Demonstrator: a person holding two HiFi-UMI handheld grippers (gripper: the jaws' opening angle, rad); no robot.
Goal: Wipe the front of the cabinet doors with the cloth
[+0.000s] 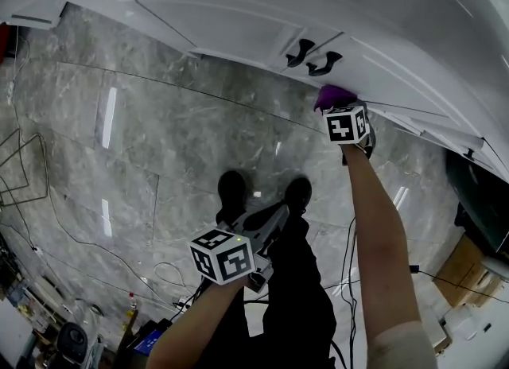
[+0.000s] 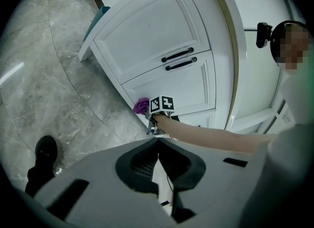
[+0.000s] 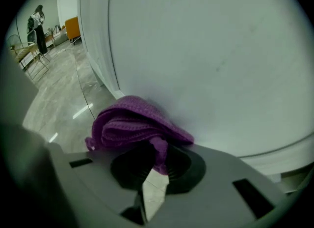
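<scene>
A bunched purple cloth [image 3: 137, 126] is pinched in my right gripper [image 3: 157, 156], which is shut on it and presses it against the low part of a white cabinet door [image 3: 211, 50]. From the head view the cloth [image 1: 334, 95] pokes out above the right gripper's marker cube [image 1: 347, 125], just below the two black door handles [image 1: 312, 56]. The left gripper view shows the cloth [image 2: 141, 105] at the door's bottom edge, under the handles [image 2: 179, 59]. My left gripper [image 2: 158, 146] is shut and empty, held back near my body [image 1: 266, 228].
Grey marble floor [image 1: 159, 129] spreads in front of the cabinet. My two black shoes [image 1: 232, 192] stand on it. Cables [image 1: 48, 224] trail over the floor at left. A wire chair and an orange seat [image 3: 72, 28] stand far off, with a person near them.
</scene>
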